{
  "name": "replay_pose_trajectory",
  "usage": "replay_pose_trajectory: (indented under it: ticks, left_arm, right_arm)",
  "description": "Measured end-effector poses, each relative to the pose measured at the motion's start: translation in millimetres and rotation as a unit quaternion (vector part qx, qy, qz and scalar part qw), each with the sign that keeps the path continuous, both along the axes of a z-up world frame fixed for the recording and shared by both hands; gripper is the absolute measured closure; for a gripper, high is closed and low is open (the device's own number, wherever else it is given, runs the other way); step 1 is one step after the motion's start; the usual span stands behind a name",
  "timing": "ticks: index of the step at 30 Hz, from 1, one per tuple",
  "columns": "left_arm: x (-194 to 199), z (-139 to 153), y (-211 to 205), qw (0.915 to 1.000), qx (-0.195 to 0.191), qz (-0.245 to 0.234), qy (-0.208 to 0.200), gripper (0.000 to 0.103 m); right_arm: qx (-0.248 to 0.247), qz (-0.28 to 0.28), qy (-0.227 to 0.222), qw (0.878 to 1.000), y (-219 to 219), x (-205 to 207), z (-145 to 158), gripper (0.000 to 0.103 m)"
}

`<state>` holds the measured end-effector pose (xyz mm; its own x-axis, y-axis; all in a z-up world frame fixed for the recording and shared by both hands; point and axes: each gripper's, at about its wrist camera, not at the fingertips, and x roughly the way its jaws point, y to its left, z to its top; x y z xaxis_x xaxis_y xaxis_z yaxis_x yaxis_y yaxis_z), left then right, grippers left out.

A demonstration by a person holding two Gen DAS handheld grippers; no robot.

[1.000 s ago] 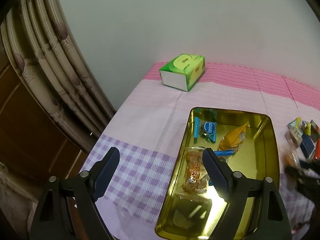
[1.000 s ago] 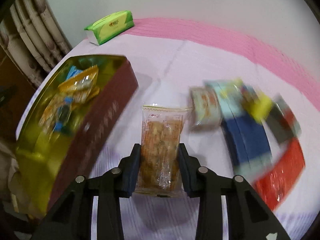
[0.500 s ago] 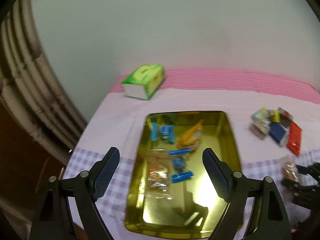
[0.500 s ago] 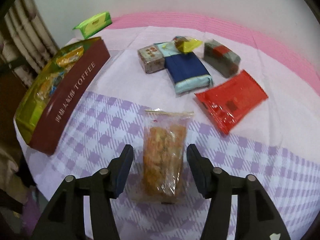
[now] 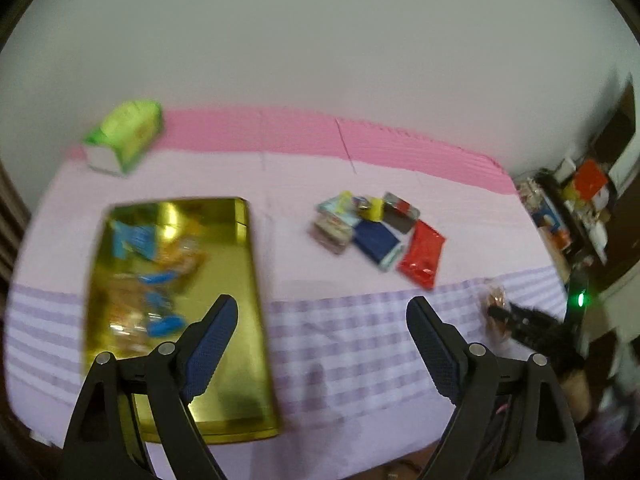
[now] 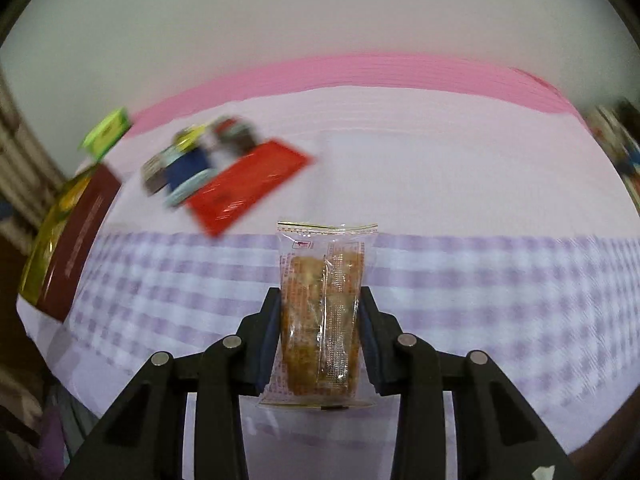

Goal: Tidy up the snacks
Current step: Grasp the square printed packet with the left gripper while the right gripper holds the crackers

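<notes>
A clear packet of golden-brown crackers (image 6: 326, 256) stands upright between the pads of my right gripper (image 6: 320, 295), whose jaws are closing and press on its sides, above the purple-checked cloth. My left gripper (image 5: 322, 302) is open and empty, over the cloth just right of the gold tin (image 5: 250, 264). That tin holds several blue and orange wrapped snacks (image 5: 160, 264). A pile of loose snacks (image 5: 372, 224) with a red packet (image 5: 422, 254) lies mid-table. In the left wrist view my right gripper (image 5: 516, 320) shows at the right with the crackers (image 5: 496, 300).
A green tissue box (image 5: 124, 136) sits at the table's back left corner. The tin's brown side wall (image 6: 80, 220) faces the right wrist camera at its left. A cluttered shelf (image 5: 572, 208) stands beyond the table's right end. The table's front edge is close below both grippers.
My right gripper loosened around the cracker packet, then closed on it again while moving right, away from the tin and pile. My left gripper swung right; the tin now lies to its left.
</notes>
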<state>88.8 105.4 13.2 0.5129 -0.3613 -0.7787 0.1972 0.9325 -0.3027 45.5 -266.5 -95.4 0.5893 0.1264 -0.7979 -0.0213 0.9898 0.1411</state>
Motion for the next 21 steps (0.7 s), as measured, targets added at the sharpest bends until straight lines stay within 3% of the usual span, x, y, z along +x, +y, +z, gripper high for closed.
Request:
replay_pose_trajectory:
  ticks: [4,7,16,18,20,21]
  left_arm:
    - [50.8,-19.5,-27.5,0.9964,-0.053,0.017,0.064,0.017]
    - [91.9,-40.9,-47.1,0.9912,-0.068,0.027,0.110,0.017]
    - [153.6,-89.5,-62.7,0.9812,-0.020,0.092,0.168,0.024]
    - [154.8,-96.8,-63.6,0.9799,-0.011,0.098,0.173,0.031]
    - [159.5,-104.5,-65.1,0.9767,-0.007,0.105,0.187,0.047]
    - [161.7,-111.8,-65.2,0.9740,-0.014,0.106,0.200,0.050]
  right_arm:
    - [-0.008,-0.015,-0.014,1.000,-25.9,-15.6,-4.1,0.069]
    - [0.013,-0.019,-0.016,1.000,-35.4,-22.6,-13.5,0.069]
    - [0.059,-0.012,-0.030,0.998,-49.4,-30.2,-21.3,0.068]
    - [0.062,-0.011,-0.032,0.997,-52.1,-31.7,-22.1,0.068]
    - [0.064,-0.009,-0.033,0.997,-51.2,-31.2,-22.4,0.068]
    - [0.065,-0.009,-0.034,0.997,-52.0,-31.9,-22.4,0.068]
